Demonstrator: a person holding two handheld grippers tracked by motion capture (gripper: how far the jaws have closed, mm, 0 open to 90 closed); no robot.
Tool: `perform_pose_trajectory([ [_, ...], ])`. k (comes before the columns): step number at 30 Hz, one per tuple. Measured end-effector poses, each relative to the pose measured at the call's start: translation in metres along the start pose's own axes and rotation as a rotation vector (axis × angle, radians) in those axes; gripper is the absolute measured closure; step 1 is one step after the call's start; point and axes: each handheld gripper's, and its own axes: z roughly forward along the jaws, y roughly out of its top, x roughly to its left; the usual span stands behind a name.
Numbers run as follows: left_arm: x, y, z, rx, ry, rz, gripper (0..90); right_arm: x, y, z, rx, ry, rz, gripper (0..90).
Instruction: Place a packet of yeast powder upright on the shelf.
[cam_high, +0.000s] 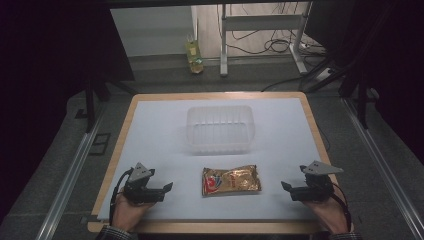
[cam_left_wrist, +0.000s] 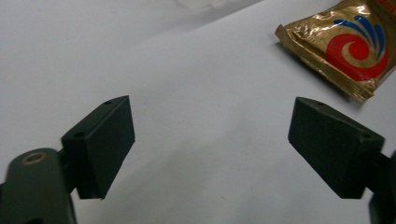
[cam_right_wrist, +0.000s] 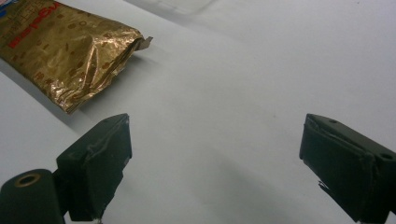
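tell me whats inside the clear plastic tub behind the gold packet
The clear tub looks empty: its ribbed walls and the white table show through. The gold packet lies outside, in front of it.

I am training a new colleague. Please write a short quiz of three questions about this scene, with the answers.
1. True or false: the gold snack packet lies inside the clear plastic container.
2. The left tool is: A) open and empty, B) shut on the packet, C) inside the container.
3. Which object lies between the left tool and the right tool?

Key: 1 false, it lies on the white table, nearer the person than the container. 2 A. 3 the gold snack packet.
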Motion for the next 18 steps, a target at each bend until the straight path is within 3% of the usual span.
perform_pose_trajectory([
  [18,-0.022,0.014,0.009,-0.023,-0.099,0.054,40.5,0.001,0.002,-0.002,-0.002,-0.021,0.008,9.4],
])
